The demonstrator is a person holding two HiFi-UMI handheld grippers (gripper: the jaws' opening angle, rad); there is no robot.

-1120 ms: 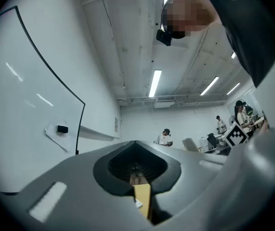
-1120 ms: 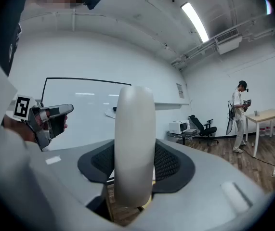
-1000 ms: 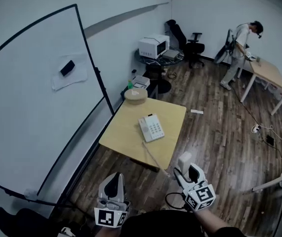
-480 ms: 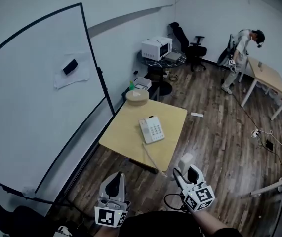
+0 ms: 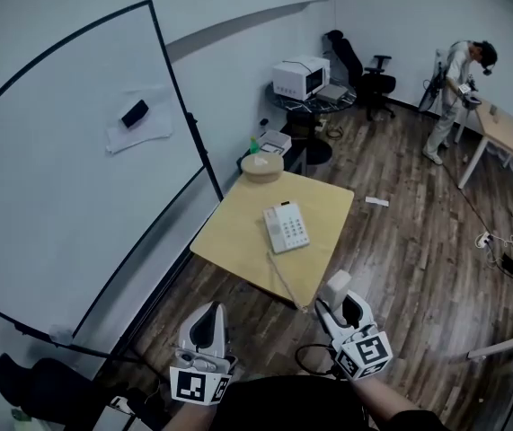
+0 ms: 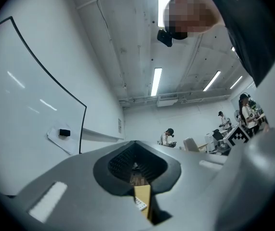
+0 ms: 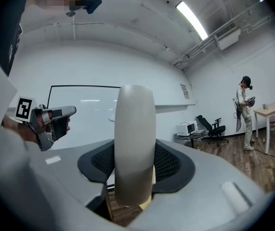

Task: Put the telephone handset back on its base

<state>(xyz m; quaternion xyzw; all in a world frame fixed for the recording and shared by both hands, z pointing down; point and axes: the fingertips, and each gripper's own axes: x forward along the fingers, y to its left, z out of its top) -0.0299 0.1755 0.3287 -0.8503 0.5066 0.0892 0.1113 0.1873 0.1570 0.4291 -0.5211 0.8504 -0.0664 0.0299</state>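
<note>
The pale handset (image 5: 335,287) is clamped in the right claw (image 5: 341,308), standing upright between its jaws in the right gripper view (image 7: 135,143). It is held off the near edge of the bench (image 5: 229,241), above the wood floor, apart from its base (image 5: 287,227). The base lies keypad up near the middle of the bench, and a cord (image 5: 278,277) runs from it toward the near edge. The left claw (image 5: 207,326) is further left, jaws together on nothing. A round tan object (image 5: 262,166) sits at the bench's far edge. A whiteboard (image 5: 67,151) fills the left, and a person (image 5: 458,88) stands far right.
</note>
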